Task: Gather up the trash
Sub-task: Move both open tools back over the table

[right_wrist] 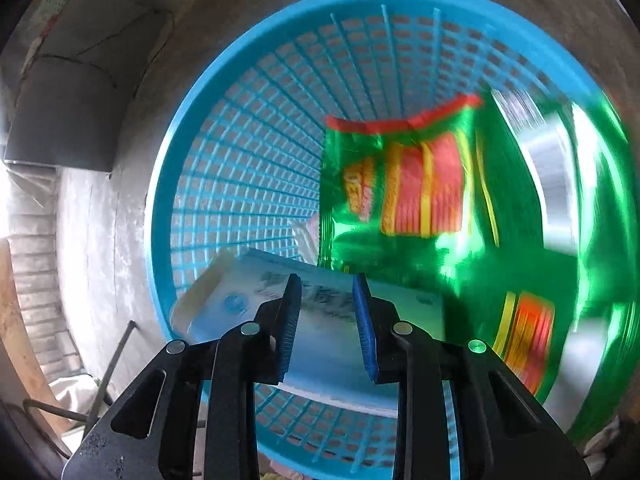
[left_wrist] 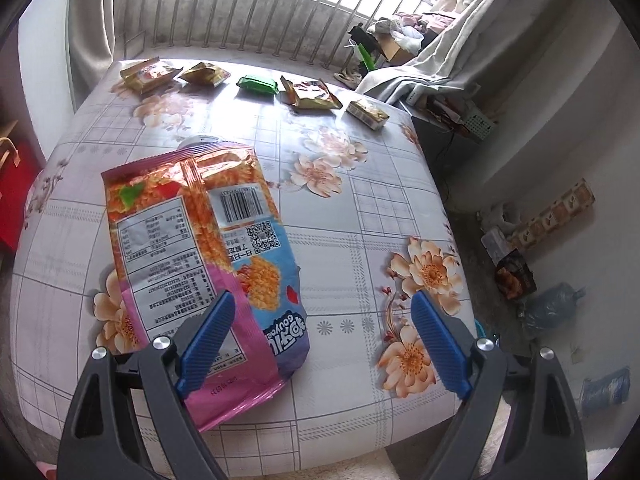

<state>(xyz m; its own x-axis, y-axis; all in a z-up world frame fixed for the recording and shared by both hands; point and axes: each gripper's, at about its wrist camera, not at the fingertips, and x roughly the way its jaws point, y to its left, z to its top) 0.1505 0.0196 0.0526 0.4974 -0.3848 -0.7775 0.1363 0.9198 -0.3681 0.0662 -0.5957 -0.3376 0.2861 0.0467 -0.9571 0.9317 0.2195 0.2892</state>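
A pink-orange snack bag [left_wrist: 192, 264] is seen at 9 o'clock of the wide-open, empty left gripper [left_wrist: 324, 336]. A blue basket [right_wrist: 240, 152] is shown holding a green bag [right_wrist: 460, 200] and a pale box [right_wrist: 248, 296] below the narrowly parted, empty right gripper [right_wrist: 326, 328].

The pink-and-orange snack bag [left_wrist: 192, 248] lying on the worktop [left_wrist: 360, 208] carries most of the print — a barcode, a QR code and a white table of small characters too fine to read. Near its lower end, upside down, stand Latin letters that look like "GOUYOE" under large characters. In the blue basket [right_wrist: 240, 128], the pale blue box [right_wrist: 320, 320] bears blurred characters — unreadable.
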